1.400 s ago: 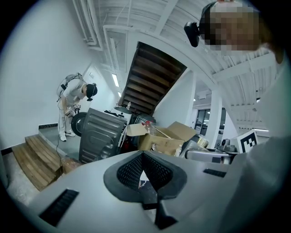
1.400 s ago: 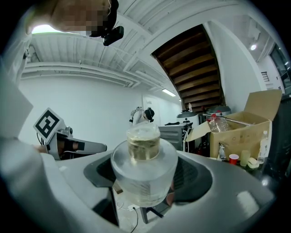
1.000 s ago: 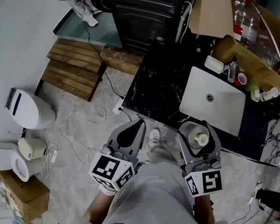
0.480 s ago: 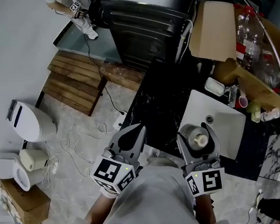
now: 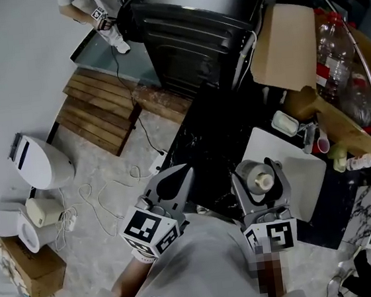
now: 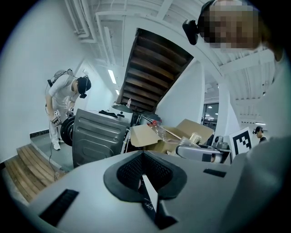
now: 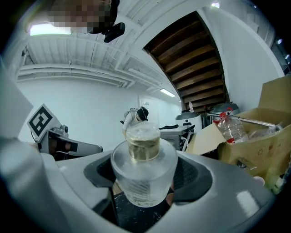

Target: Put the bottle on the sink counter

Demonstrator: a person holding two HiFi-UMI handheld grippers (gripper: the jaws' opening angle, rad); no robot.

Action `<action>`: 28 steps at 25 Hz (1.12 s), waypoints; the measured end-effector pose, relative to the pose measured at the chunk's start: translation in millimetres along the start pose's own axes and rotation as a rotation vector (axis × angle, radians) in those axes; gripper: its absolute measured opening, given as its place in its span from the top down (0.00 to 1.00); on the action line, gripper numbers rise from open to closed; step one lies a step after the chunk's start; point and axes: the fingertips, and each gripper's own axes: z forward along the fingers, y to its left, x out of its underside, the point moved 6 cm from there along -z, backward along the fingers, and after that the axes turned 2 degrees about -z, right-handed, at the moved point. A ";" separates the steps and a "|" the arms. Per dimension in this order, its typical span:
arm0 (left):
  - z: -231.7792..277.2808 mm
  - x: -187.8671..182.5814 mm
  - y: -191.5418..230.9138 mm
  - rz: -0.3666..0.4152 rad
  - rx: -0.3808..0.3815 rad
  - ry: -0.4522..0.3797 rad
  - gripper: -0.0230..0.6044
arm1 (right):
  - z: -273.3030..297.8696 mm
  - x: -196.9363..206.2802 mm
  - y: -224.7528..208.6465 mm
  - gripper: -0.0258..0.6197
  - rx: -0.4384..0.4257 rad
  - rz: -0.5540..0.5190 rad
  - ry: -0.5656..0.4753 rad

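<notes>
Now the right gripper [image 5: 258,169] is clenching the frosted bottle [image 7: 143,170] around its body and holding it upright with the cap on top, probably so the base is staying free to land flat. The bottle is hanging over the near edge of the black sink counter [image 5: 217,134], just beside the pale basin [image 5: 301,171], and is not yet resting on anything. Meanwhile the left gripper [image 5: 183,173] is keeping its jaws pressed together on nothing, off to the bottle's left and short of the counter, seemingly to leave the placing side unobstructed.
</notes>
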 end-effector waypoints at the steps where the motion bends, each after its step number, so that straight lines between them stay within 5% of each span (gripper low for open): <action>1: 1.6 -0.5 0.9 -0.002 -0.001 0.002 0.95 | 1.9 -0.1 -0.8 0.42 -0.002 0.001 0.000; 28: 87.5 -19.3 78.3 -0.009 0.058 0.116 0.95 | 121.2 8.0 -27.4 0.42 0.016 -0.014 0.092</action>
